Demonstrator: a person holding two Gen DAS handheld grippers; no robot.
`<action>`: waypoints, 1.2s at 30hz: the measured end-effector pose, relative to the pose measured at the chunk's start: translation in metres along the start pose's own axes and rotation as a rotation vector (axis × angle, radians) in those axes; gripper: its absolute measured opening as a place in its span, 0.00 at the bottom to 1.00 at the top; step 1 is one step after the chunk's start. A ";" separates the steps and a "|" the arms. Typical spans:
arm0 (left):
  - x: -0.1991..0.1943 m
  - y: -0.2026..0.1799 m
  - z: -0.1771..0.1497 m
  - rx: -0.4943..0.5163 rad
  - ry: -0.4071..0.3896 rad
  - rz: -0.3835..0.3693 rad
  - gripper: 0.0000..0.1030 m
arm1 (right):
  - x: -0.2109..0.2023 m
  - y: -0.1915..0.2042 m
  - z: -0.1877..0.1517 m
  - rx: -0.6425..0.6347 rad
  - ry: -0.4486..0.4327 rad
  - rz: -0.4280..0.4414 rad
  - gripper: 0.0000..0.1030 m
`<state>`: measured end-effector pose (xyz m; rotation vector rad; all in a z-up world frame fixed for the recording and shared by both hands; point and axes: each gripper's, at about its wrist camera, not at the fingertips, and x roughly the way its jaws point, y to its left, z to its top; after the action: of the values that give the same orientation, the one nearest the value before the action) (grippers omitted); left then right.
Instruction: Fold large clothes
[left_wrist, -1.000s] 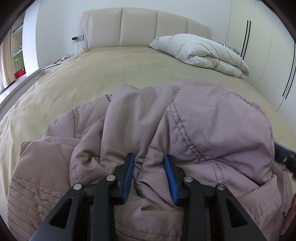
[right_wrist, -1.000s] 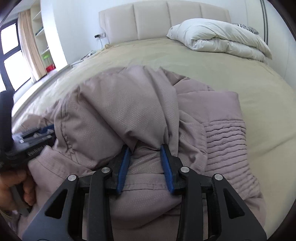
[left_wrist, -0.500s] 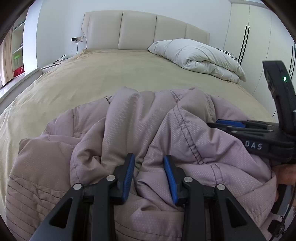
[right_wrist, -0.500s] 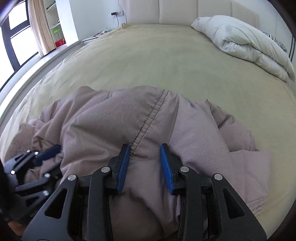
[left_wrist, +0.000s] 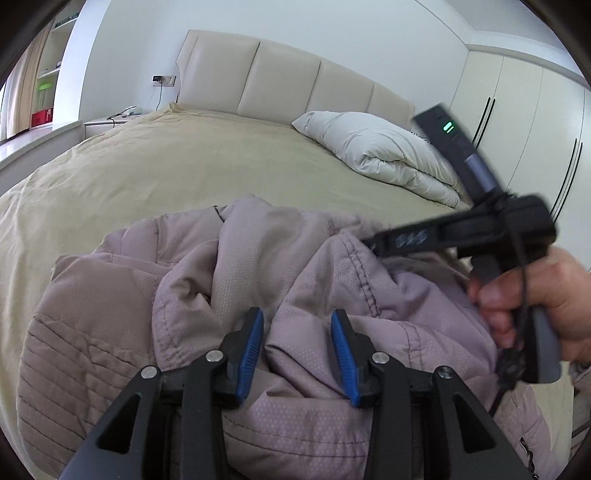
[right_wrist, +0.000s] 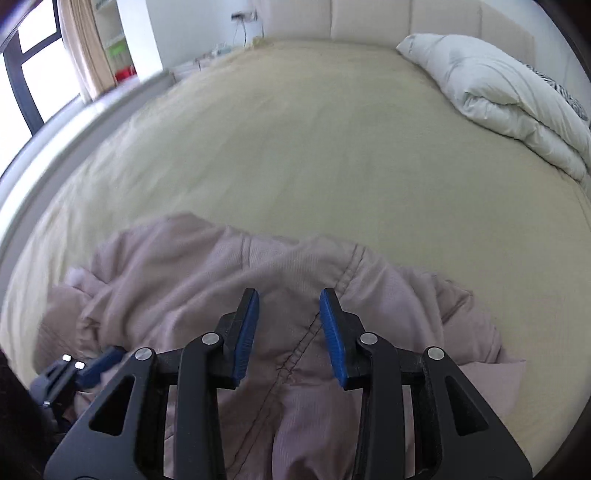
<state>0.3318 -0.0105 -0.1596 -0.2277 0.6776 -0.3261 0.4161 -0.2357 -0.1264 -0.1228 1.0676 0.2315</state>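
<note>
A mauve puffer jacket (left_wrist: 258, 266) lies crumpled on the near end of the beige bed; it also shows in the right wrist view (right_wrist: 295, 266). My left gripper (left_wrist: 297, 317) is open, its blue pads resting on folds of the jacket with fabric bunched between them. My right gripper (right_wrist: 289, 295) is open above the jacket, over a stitched seam. In the left wrist view the right gripper's body (left_wrist: 480, 229) is held in a hand above the jacket's right side. The left gripper's tips (right_wrist: 96, 365) show at the lower left of the right wrist view.
The beige bedspread (left_wrist: 184, 166) stretches to a padded headboard (left_wrist: 288, 81). A folded white duvet (left_wrist: 384, 155) lies at the far right. A nightstand (left_wrist: 110, 123) and window sill are on the left, white wardrobe doors (left_wrist: 535, 122) on the right.
My right gripper has risen and swung over the jacket, looking further down the bed. The left gripper has stayed on the jacket folds, tilting up slightly. Both stay open.
</note>
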 end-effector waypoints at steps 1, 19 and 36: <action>-0.001 0.001 0.001 -0.004 -0.002 -0.009 0.40 | 0.019 0.003 -0.002 -0.007 0.044 -0.018 0.32; -0.051 0.004 0.006 -0.091 -0.069 -0.043 0.46 | -0.023 0.026 -0.059 0.018 0.052 0.079 0.33; 0.078 -0.023 0.061 0.038 0.312 0.066 0.30 | -0.086 -0.041 -0.119 0.131 -0.128 0.026 0.33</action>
<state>0.4231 -0.0546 -0.1510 -0.1188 0.9837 -0.3141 0.2847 -0.3115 -0.1081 0.0234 0.9543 0.1894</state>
